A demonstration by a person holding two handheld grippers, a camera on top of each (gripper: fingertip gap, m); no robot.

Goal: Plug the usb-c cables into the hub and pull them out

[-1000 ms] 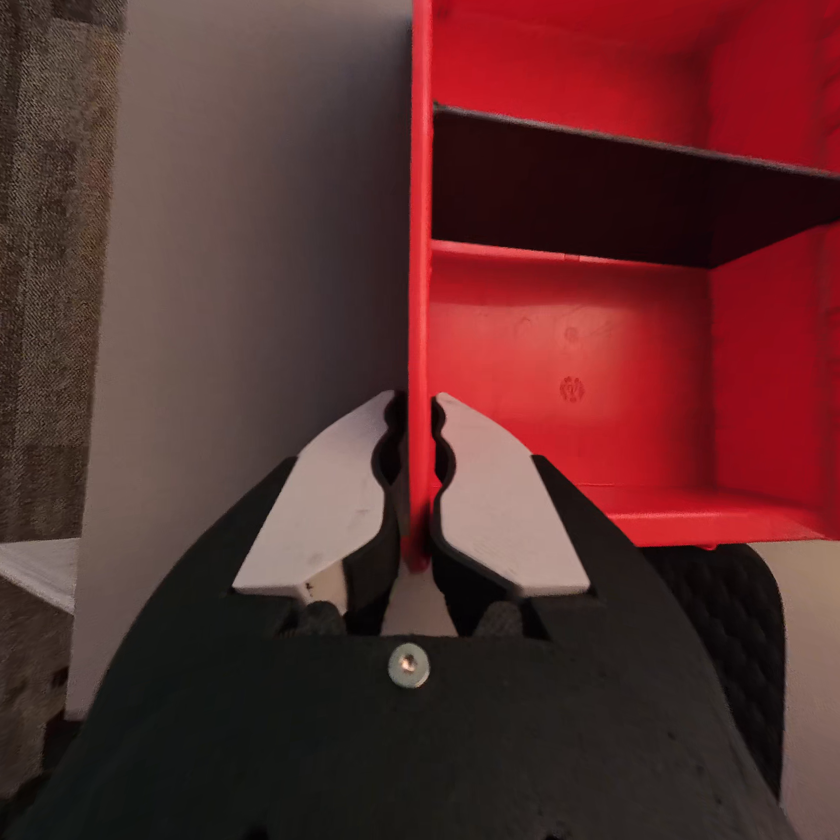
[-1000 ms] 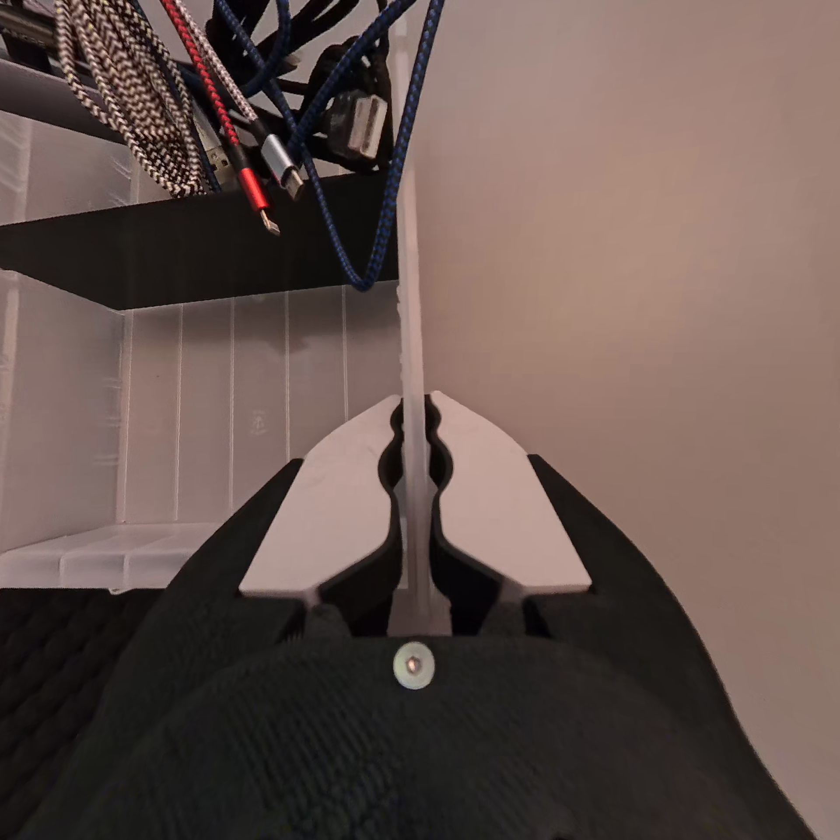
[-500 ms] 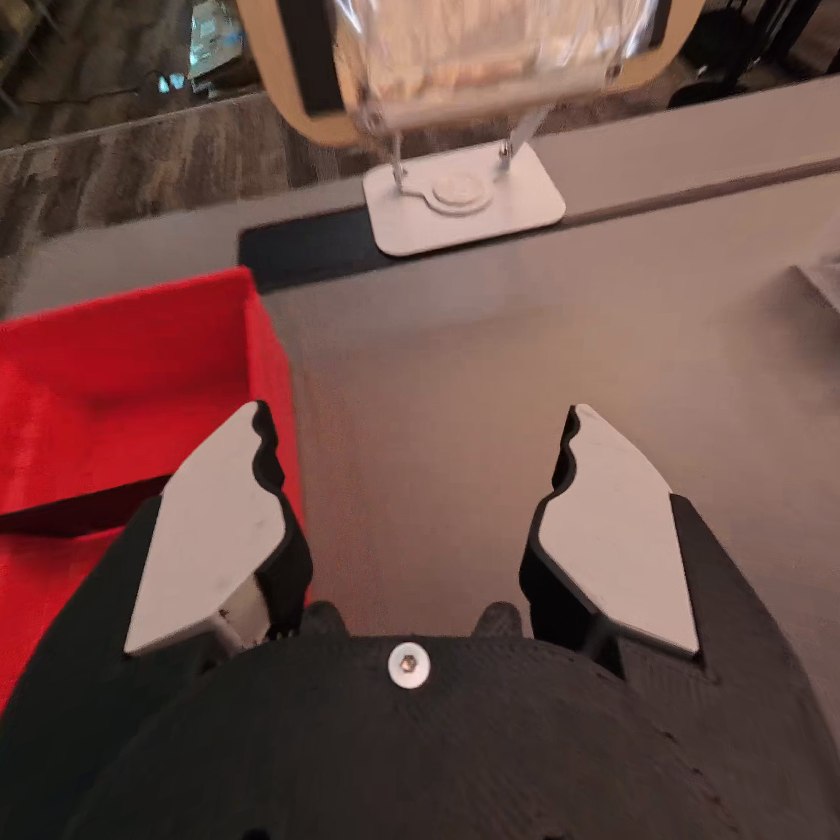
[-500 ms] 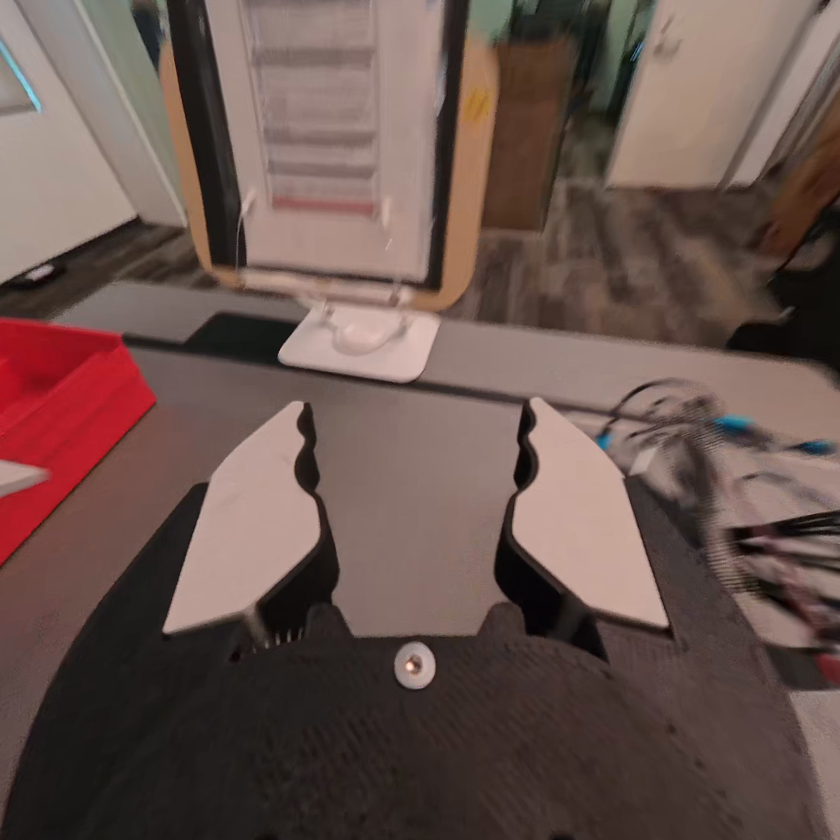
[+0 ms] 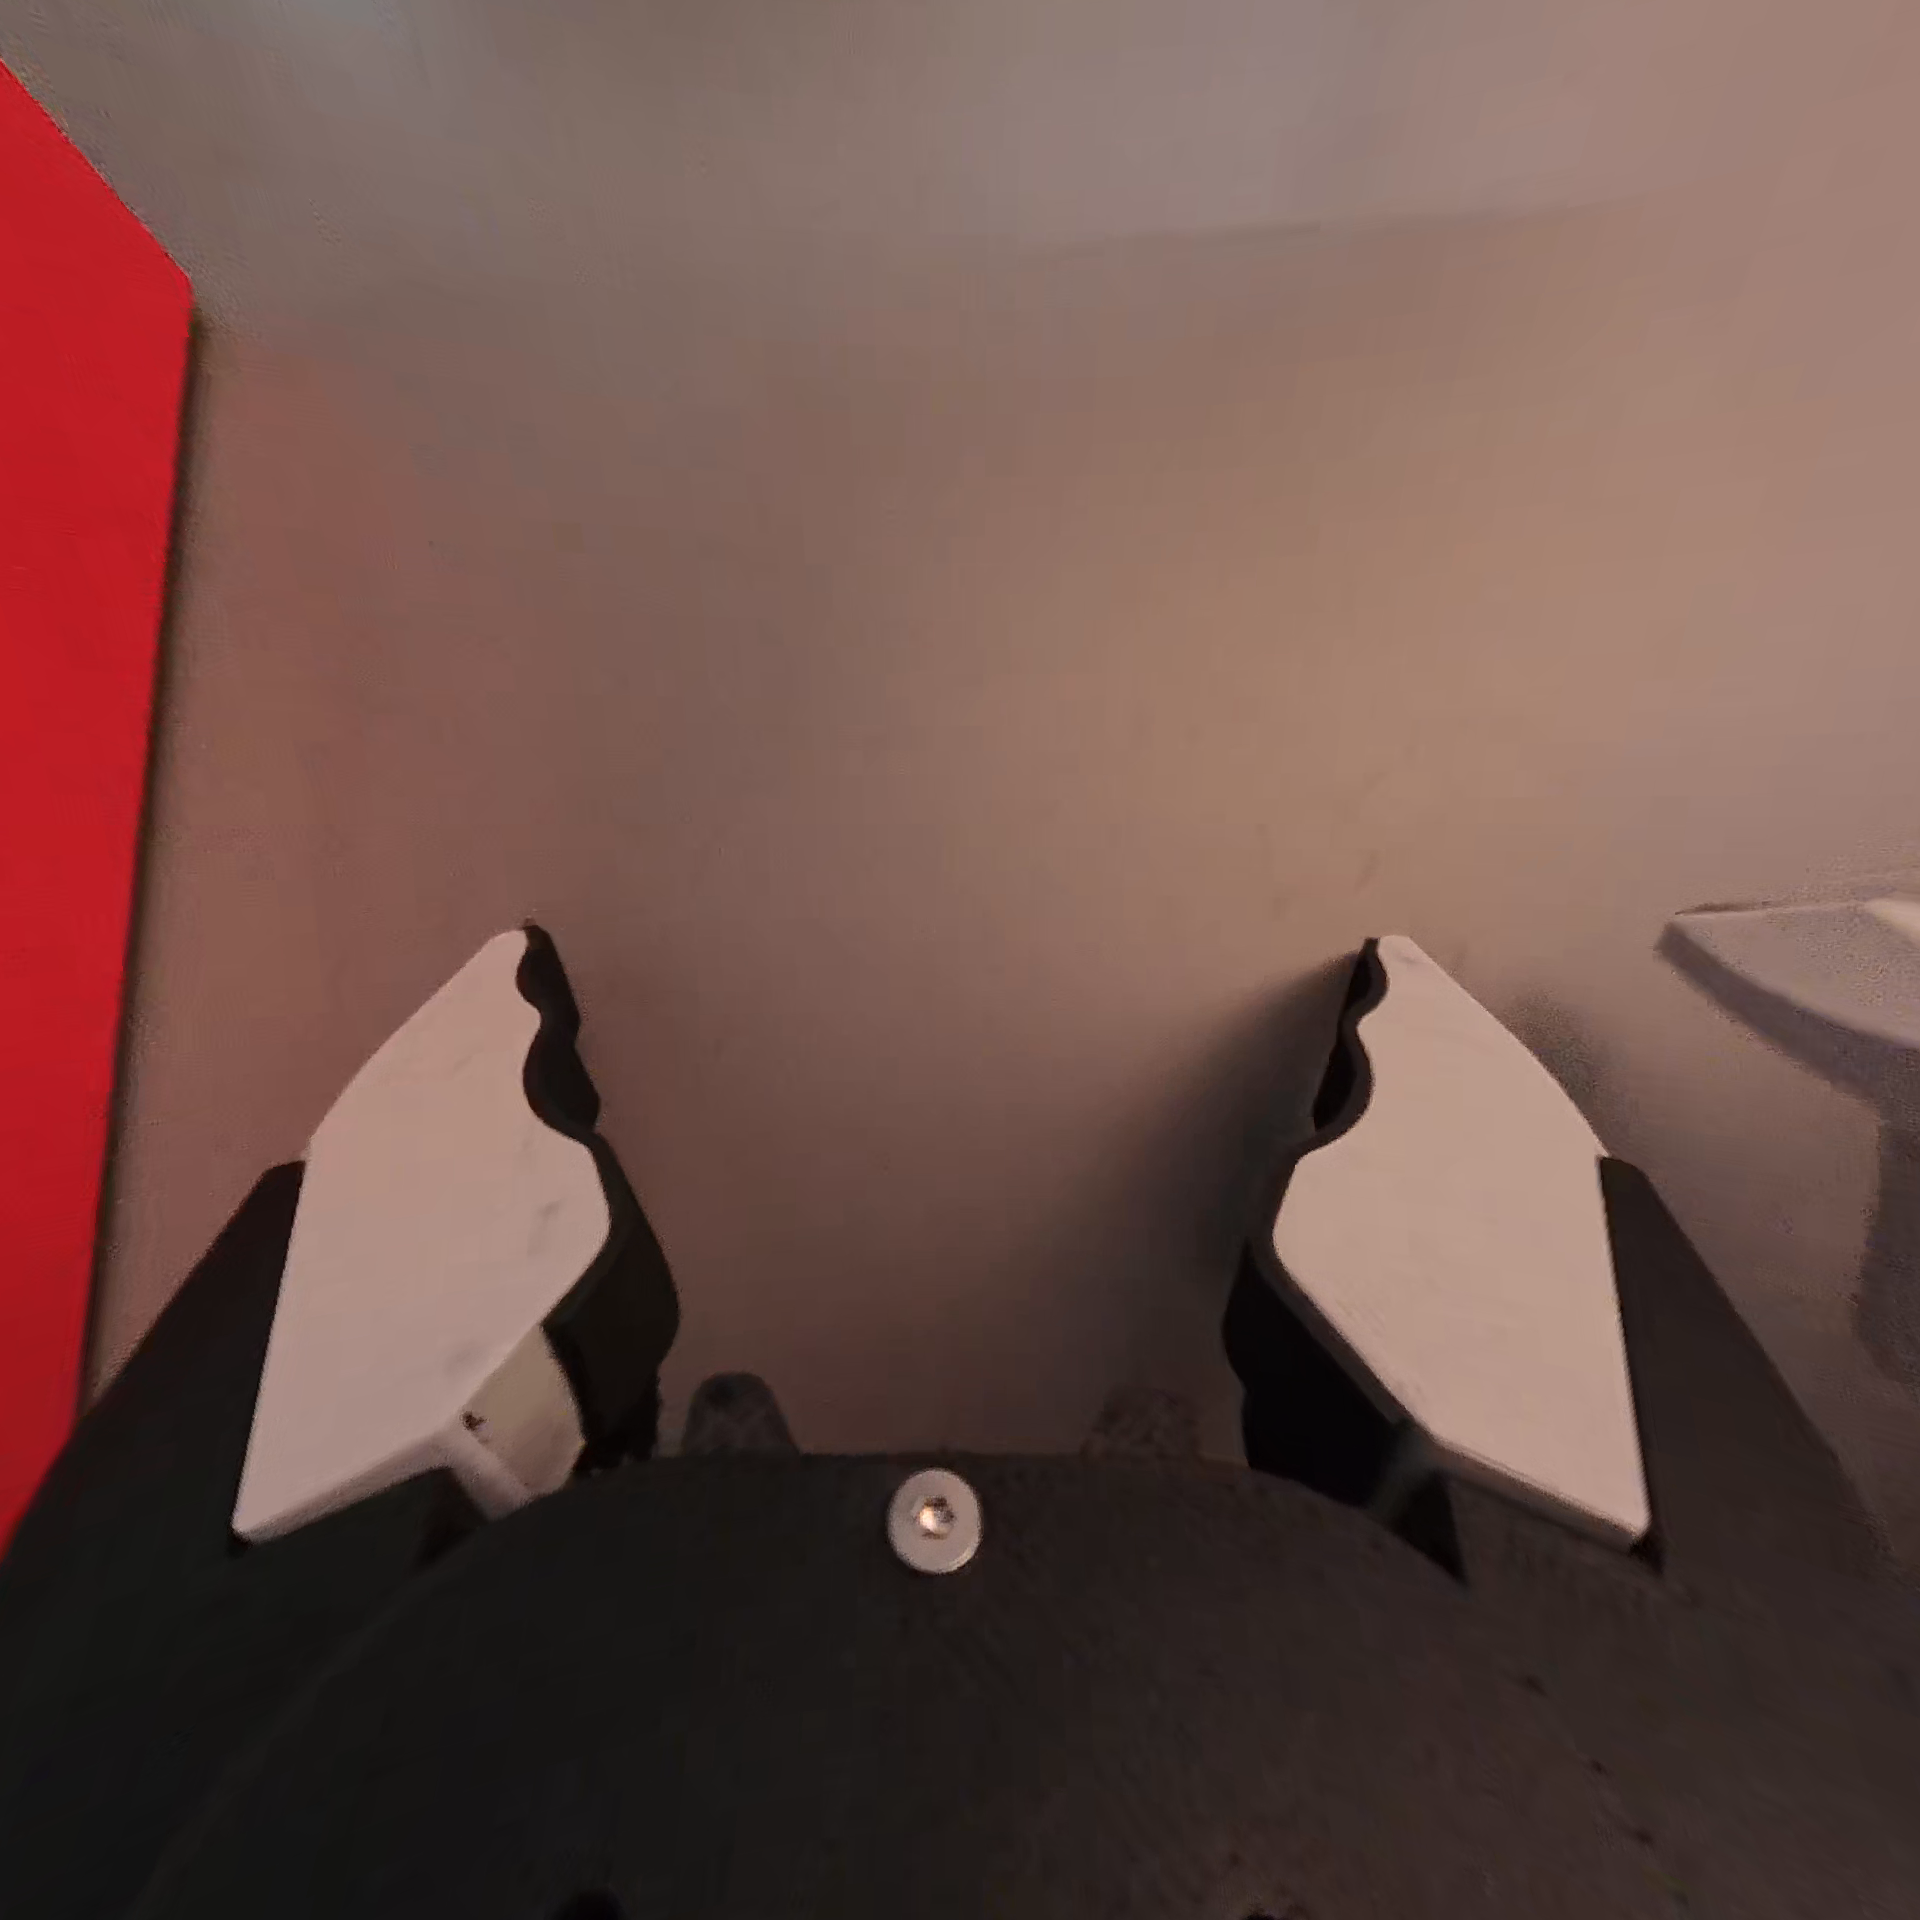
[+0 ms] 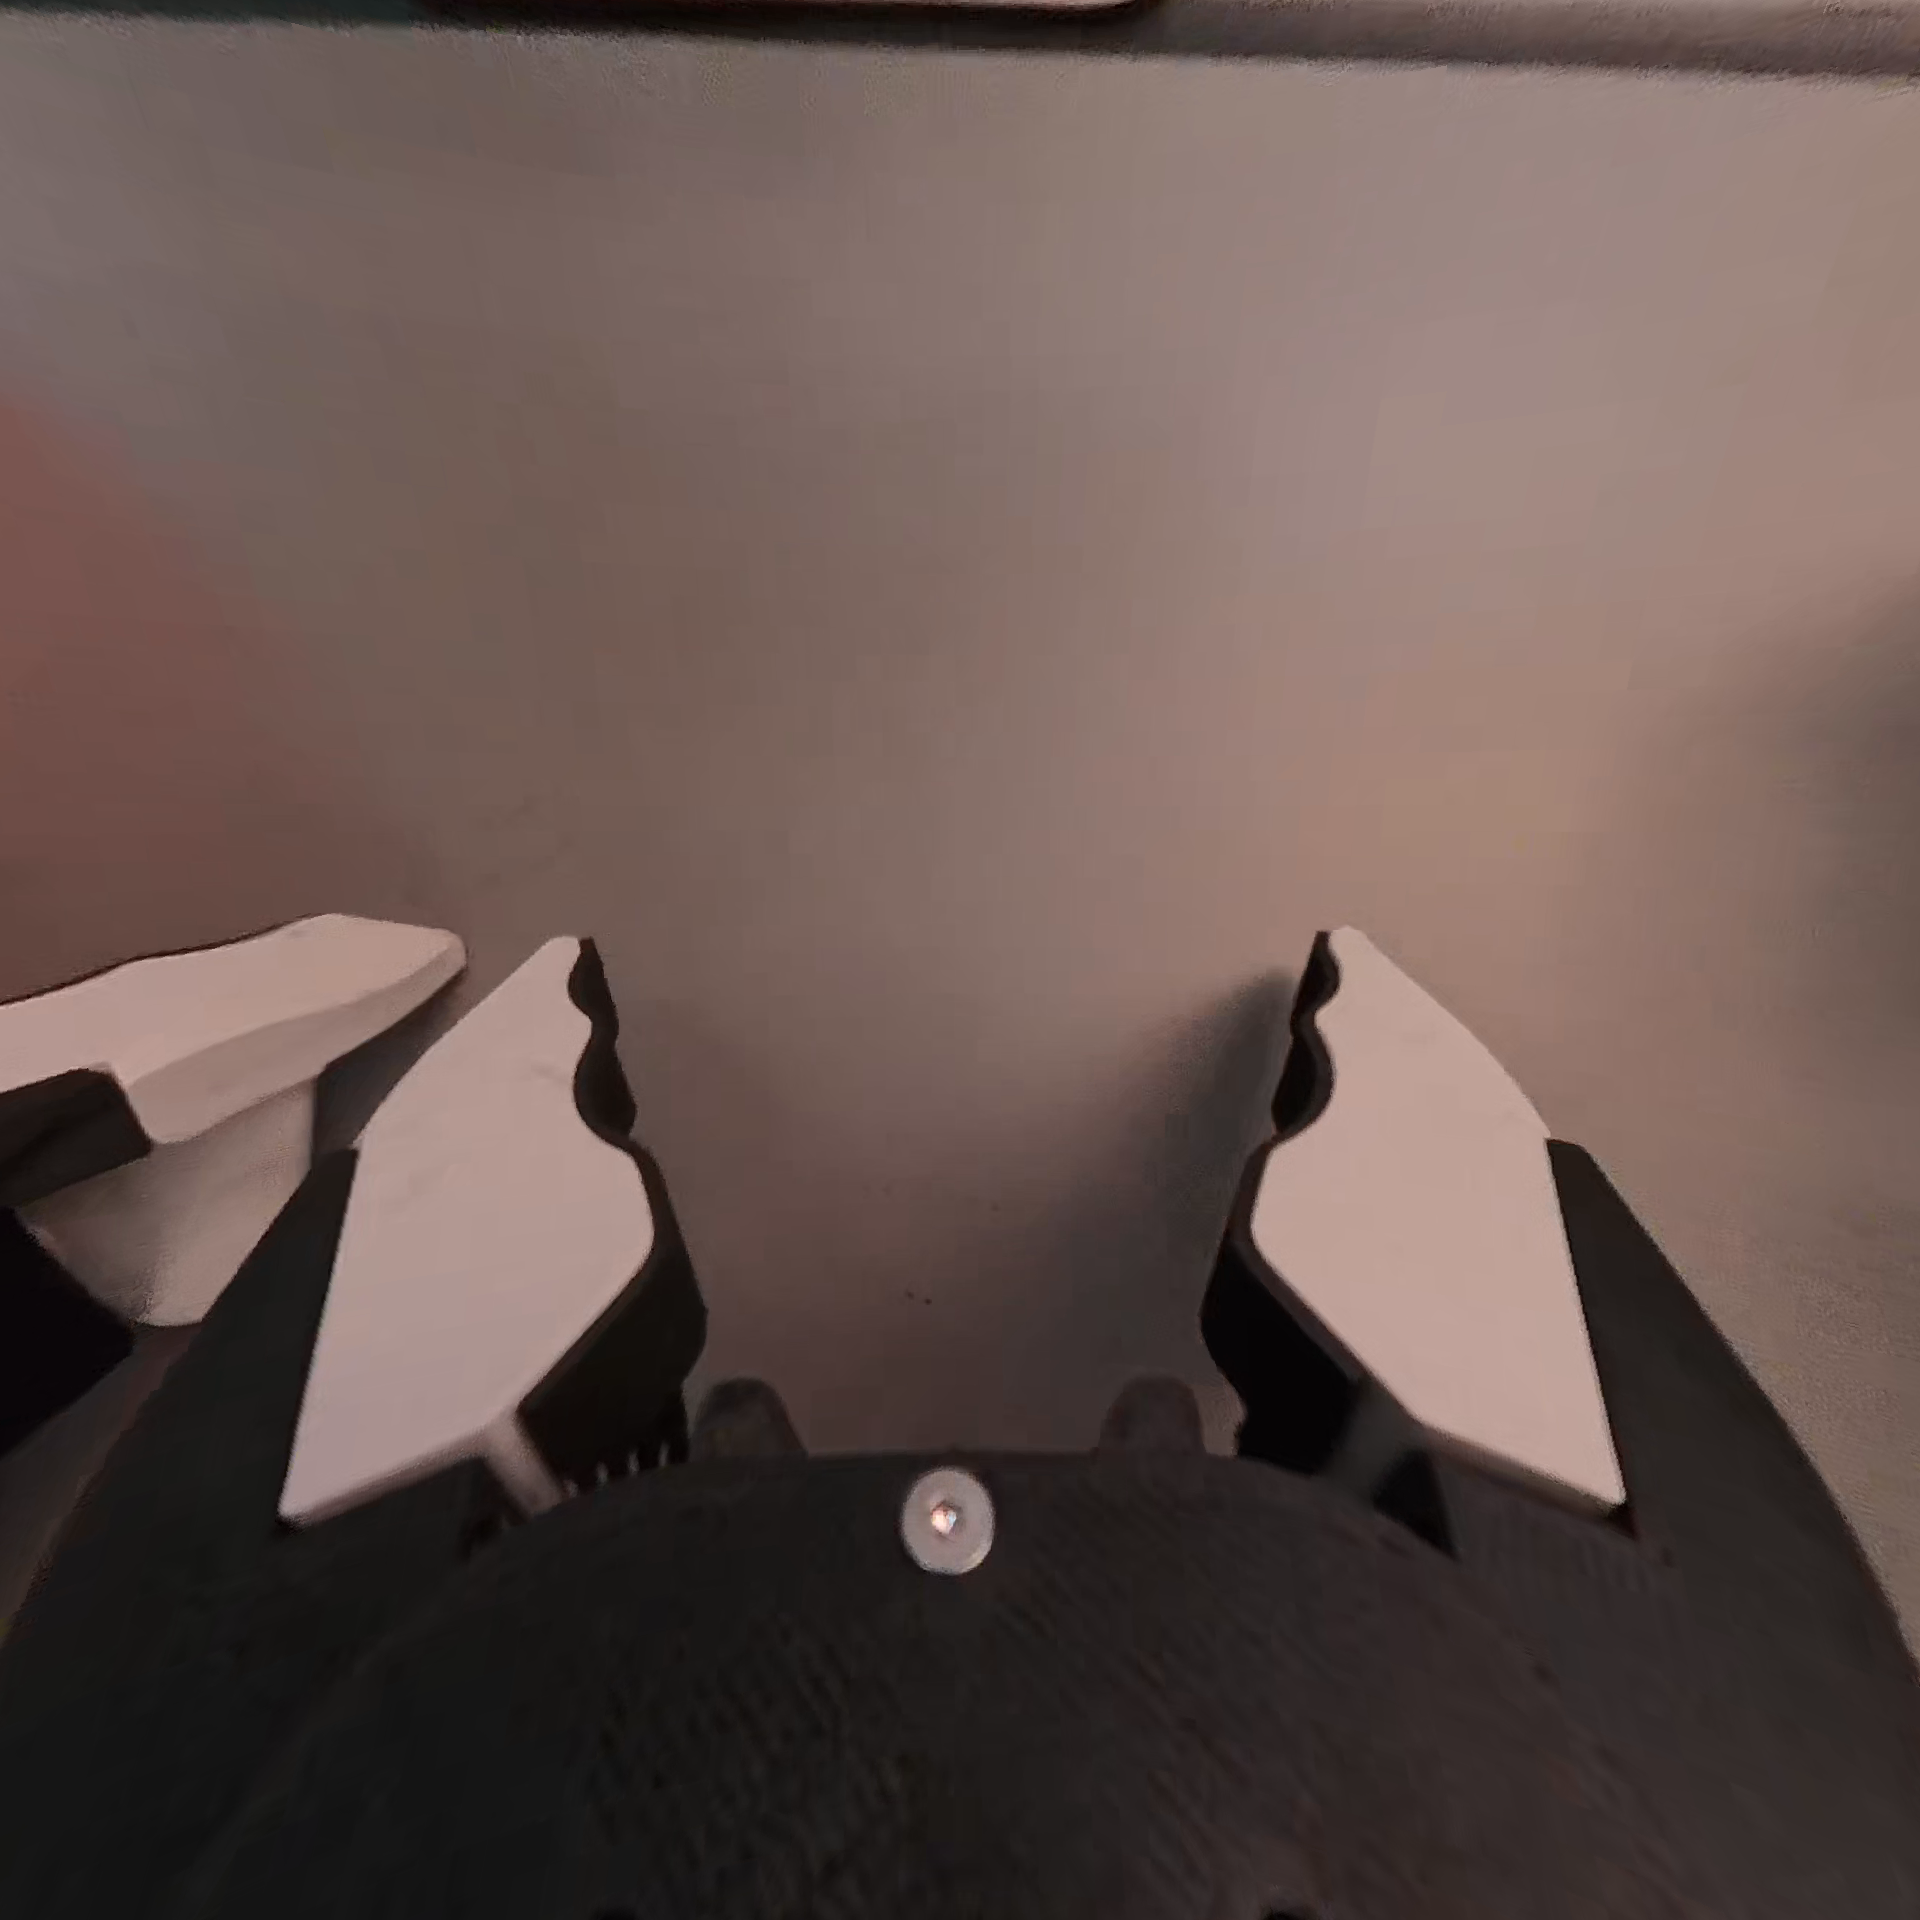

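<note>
My left gripper (image 5: 951, 935) is open and empty, low over the bare grey table (image 5: 935, 571). My right gripper (image 6: 956, 940) is also open and empty, low over the same table (image 6: 935, 520). The two grippers are side by side: a white finger of the left one (image 6: 239, 997) shows at the left edge of the right wrist view, and a white finger of the right one (image 5: 1829, 987) shows at the right edge of the left wrist view. No cable and no hub is in view.
A red bin (image 5: 73, 675) stands at the left edge of the left wrist view, close to my left finger. A dark strip (image 6: 1039, 26) runs along the far edge of the table in the right wrist view.
Both grippers let go of the bin walls they gripped a second ago and opened. They have since come down close to the table, side by side, tilted down at its surface.
</note>
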